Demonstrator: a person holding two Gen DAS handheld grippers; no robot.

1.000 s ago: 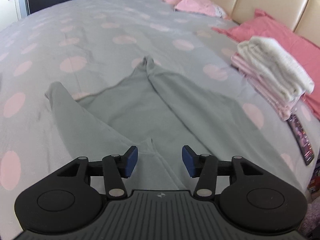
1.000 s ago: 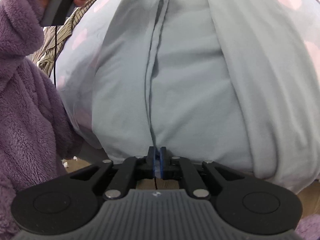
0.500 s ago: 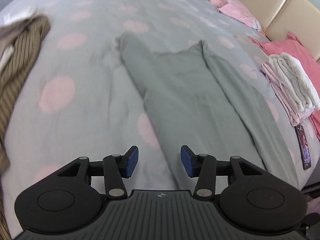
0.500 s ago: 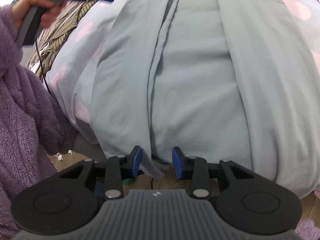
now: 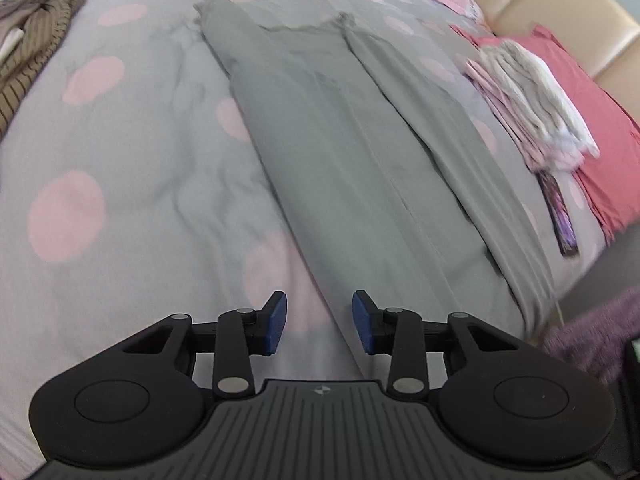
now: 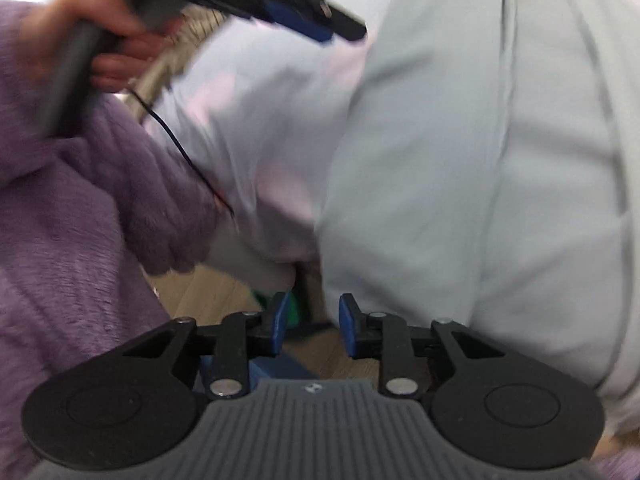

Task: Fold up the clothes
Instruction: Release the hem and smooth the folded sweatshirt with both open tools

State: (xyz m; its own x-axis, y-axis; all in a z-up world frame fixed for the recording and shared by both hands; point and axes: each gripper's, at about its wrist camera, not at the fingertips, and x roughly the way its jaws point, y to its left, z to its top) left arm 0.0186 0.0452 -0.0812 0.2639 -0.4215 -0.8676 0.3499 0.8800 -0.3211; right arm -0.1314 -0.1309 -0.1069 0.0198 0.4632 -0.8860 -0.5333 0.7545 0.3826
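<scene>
The grey garment (image 5: 360, 152) lies lengthwise on the bed (image 5: 120, 140), both side edges folded inward, its near end draped over the bed's edge. The left tongs (image 5: 319, 322) hover above the garment's near left edge, jaws apart with nothing between them; they have just been closing. The right tongs (image 6: 311, 325) stand off the bed's edge beside the hanging end, jaws apart and empty, also just narrowed. A folded stack (image 5: 532, 104) rests near a pink pillow (image 5: 600, 128). A striped garment (image 5: 36, 52) lies far left.
</scene>
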